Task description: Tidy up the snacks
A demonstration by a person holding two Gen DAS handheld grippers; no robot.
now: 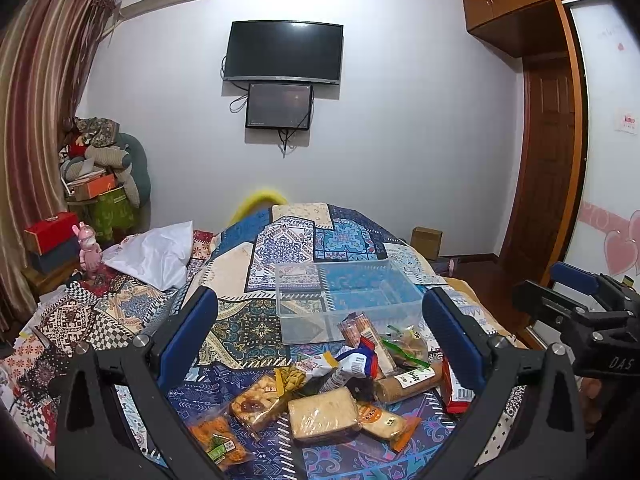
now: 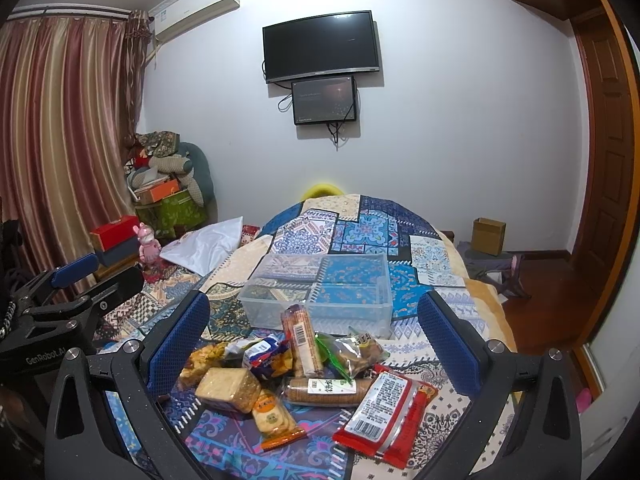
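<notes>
My left gripper (image 1: pixel 320 328) sits nearest in the left wrist view, jaws spread wide, nothing between them. My right gripper (image 2: pixel 314 332) is the same: jaws wide apart, holding nothing. Both hover over the snack pile on the bed (image 2: pixel 360 220), not touching any packet.

Snacks, right wrist view: red packet (image 2: pixel 384 416) at 5 o'clock of the pile, nearest my right jaw. Square cracker pack (image 2: pixel 228 390) at 8 o'clock, with the orange-trimmed biscuit pack (image 2: pixel 276 420) just beside it toward 6. Round biscuit roll (image 2: pixel 326 391) lies in the middle, on its side. Long wafer sleeve (image 2: pixel 302 340) points toward 12, its far end near the clear bin's front wall. Blue packet (image 2: pixel 266 356) and yellow chips bag (image 2: pixel 204 356) at 9–10 o'clock. Dark clear bag with green stripe (image 2: pixel 356 350) at 2 o'clock. In the left wrist view there are also a nut-bar pack (image 1: pixel 256 400) and an orange snack bag (image 1: pixel 218 436) at 7–8 o'clock.

Clear plastic bin (image 2: pixel 320 312) stands at 12 o'clock, just beyond the pile. It looks empty; only the bedspread pattern shows through it.

Progress, my judgement: nothing sorted yet. All snacks are heaped loose and overlapping on the bedspread, none in the bin. Every packet is left to go. Task is at its start, no grasp made.
</notes>
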